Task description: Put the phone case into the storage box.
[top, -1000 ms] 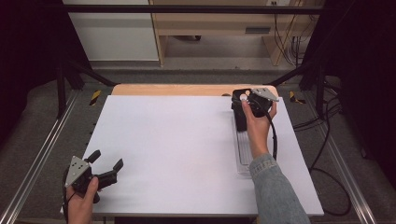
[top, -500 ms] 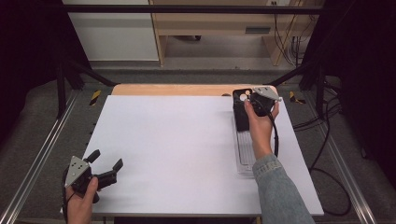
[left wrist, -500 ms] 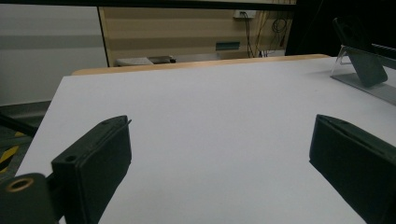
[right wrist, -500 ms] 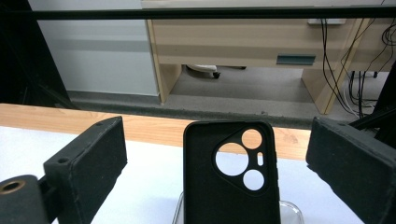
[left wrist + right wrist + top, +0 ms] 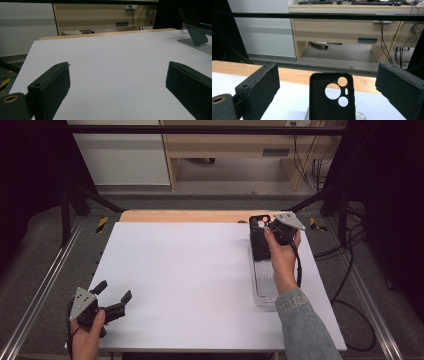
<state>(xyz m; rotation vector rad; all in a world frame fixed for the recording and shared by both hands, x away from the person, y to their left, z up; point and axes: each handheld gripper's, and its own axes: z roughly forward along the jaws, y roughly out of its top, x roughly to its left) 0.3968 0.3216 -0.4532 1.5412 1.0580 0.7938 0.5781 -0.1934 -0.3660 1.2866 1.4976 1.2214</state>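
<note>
Black phone case (image 5: 332,96) stands upright in its clear stand (image 5: 264,282), centred between the right claw's (image 5: 261,226) parted jaws; close squarely on its edges; left claw (image 5: 114,298) rests parted.

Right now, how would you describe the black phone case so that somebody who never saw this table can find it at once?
Start from the white table and go to its far right corner. There a clear plastic stand lies along the right edge, and the black phone case stands upright at its far end, between the open jaws of the right gripper. Three round camera holes set it apart.
</note>
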